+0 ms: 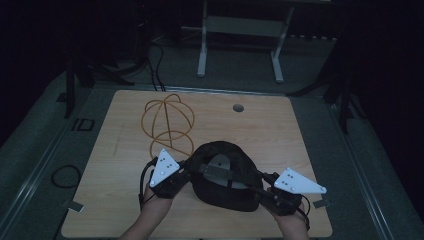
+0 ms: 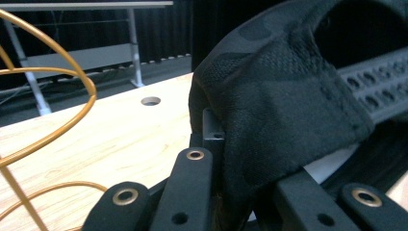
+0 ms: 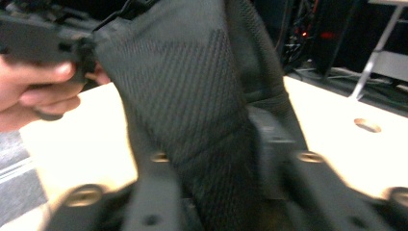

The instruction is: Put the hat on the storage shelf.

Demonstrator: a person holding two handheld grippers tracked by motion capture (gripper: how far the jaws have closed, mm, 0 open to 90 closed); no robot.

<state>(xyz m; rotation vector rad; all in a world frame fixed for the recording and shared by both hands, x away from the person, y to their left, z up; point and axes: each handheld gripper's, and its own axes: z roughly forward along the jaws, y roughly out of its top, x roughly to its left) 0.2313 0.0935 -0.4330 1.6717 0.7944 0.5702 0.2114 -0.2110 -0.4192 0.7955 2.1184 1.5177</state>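
A black cap (image 1: 222,175) hangs upside down between the two grippers at the near middle of the bench (image 1: 280,130), its opening facing up and its long axis running left to right from one hand to the other. The left gripper (image 1: 182,172) is clamped tight on the cap's left rim; in the left gripper view the fabric (image 2: 284,110) is pinched between the jaws. The right gripper (image 1: 260,187) has the cap's right side between its jaws, which stand partly apart; that view is blurred and I cannot tell whether the pads press on the cloth. A gold wire cap stand (image 1: 167,122) sits on the bench just beyond the cap, far and to the left, nearer the left gripper. By my judgement the coming move turns on that: the cap must travel away and leftward to reach the stand.
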